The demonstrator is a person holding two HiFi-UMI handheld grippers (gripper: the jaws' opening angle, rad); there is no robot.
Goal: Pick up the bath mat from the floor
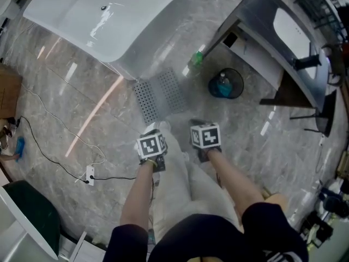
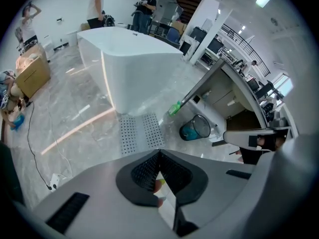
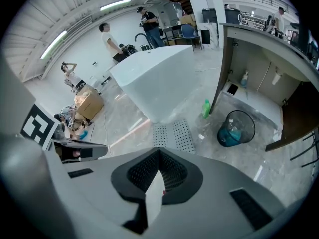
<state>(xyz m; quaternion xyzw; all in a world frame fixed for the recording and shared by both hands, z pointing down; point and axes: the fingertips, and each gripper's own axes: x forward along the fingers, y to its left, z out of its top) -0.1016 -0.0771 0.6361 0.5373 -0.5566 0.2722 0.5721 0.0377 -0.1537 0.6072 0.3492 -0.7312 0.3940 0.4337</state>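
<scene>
The bath mat (image 1: pixel 160 94) is grey and perforated, in two panels, and lies flat on the marble floor at the foot of the white bathtub (image 1: pixel 103 15). Both gripper views show the mat (image 2: pixel 141 132) (image 3: pixel 173 136) ahead of the jaws and clear of them. My left gripper (image 1: pixel 151 146) and right gripper (image 1: pixel 205 137) hang side by side above the floor, short of the mat's near edge, pointing steeply down. The left gripper's (image 2: pixel 159 153) jaws meet at the tip with nothing in them. The right gripper's (image 3: pixel 159 151) jaws are shut and empty too.
A black wire bin (image 1: pixel 225 83) with a blue bottle stands right of the mat, a green bottle (image 1: pixel 197 58) beside it. A vanity counter (image 1: pixel 283 42) fills the right. A cable and plug (image 1: pixel 90 174) lie at the left. A cardboard box (image 1: pixel 8 91) sits far left.
</scene>
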